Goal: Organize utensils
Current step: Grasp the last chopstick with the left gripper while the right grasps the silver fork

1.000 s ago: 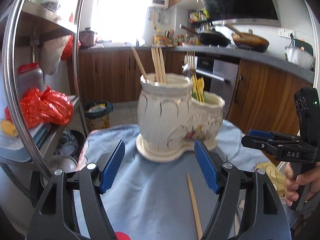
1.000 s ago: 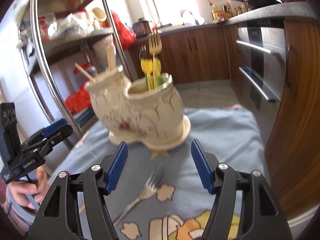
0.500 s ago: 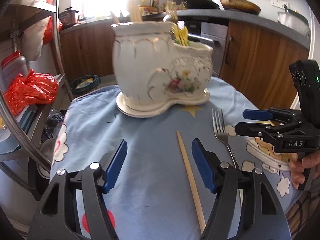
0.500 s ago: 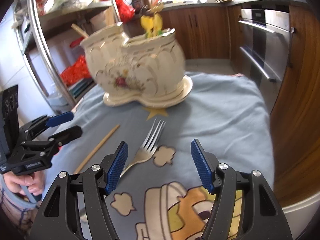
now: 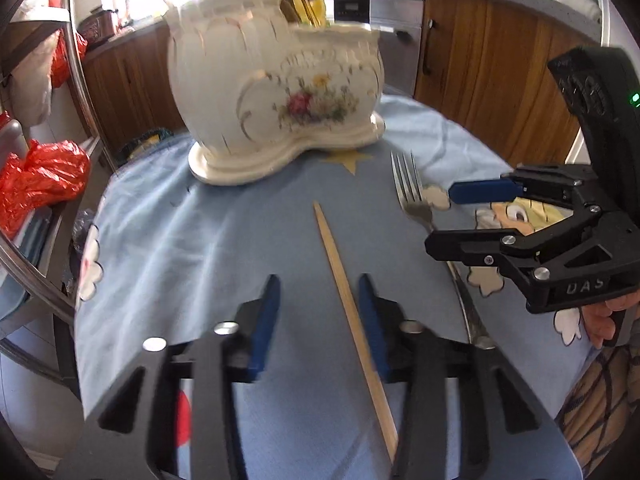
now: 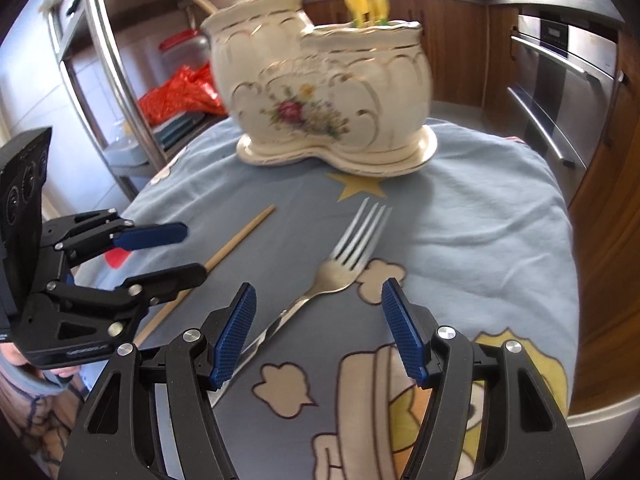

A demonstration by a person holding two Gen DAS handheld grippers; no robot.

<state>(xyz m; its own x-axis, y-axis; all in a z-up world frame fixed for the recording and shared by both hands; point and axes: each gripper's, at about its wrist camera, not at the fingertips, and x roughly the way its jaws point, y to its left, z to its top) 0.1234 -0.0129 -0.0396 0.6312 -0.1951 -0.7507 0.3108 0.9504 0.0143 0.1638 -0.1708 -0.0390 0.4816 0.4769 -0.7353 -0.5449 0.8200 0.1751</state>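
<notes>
A wooden chopstick (image 5: 344, 292) lies on the blue tablecloth (image 5: 192, 240). My left gripper (image 5: 318, 320) hangs low over it with its jaws closing. The stick runs between the pads, close to the right one, and nothing presses it. A metal fork (image 6: 340, 268) lies beside the chopstick (image 6: 240, 240). My right gripper (image 6: 320, 332) stands open over the fork's handle, which passes near its left pad. Behind them stands a cream flowered ceramic holder (image 6: 320, 92) with two compartments. The taller one holds chopsticks and the lower one holds yellow-handled cutlery. The other views also show the left gripper (image 6: 188, 252) and the right gripper (image 5: 452, 220).
A steel shelf rack with a red bag (image 5: 40, 184) stands left of the table. Wooden cabinets and an oven (image 6: 568, 92) lie behind and to the right. The cloth's edge drops off near my right side. A hand (image 5: 608, 320) holds the right gripper.
Both grippers came down and tipped toward the cloth. The left jaws narrowed around the chopstick. The right jaws stayed wide and now sit over the fork's handle.
</notes>
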